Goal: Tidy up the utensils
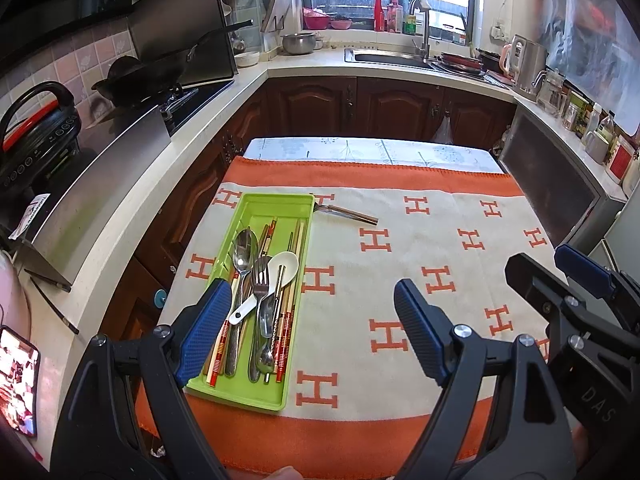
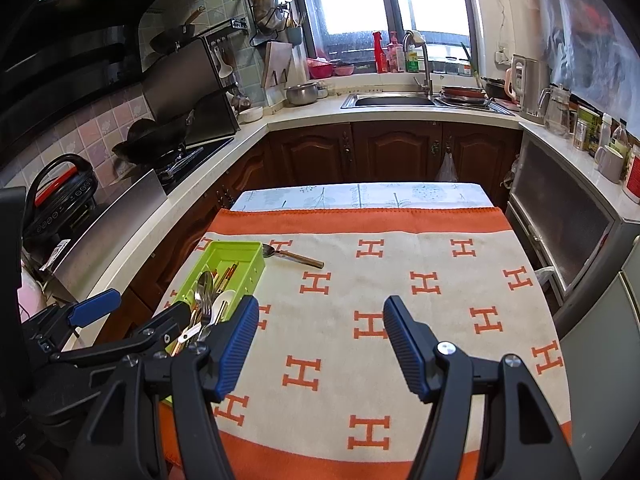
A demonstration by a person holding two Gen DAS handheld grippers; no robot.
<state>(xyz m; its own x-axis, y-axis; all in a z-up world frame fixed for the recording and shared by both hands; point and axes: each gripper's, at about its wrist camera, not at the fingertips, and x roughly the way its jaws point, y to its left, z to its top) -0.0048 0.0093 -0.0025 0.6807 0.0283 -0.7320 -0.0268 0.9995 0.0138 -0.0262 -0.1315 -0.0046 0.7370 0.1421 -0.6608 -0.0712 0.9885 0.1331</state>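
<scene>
Green plastic tray sits left of centre on the orange-and-cream cloth, holding spoons, a fork and chopsticks. One lone utensil lies on the cloth just beyond the tray's far right corner. Left gripper and right gripper hover wide open, empty.

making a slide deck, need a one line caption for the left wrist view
Open left gripper hovers over a green tray of mixed cutlery, one utensil lying loose on the orange-bordered cloth.
</scene>
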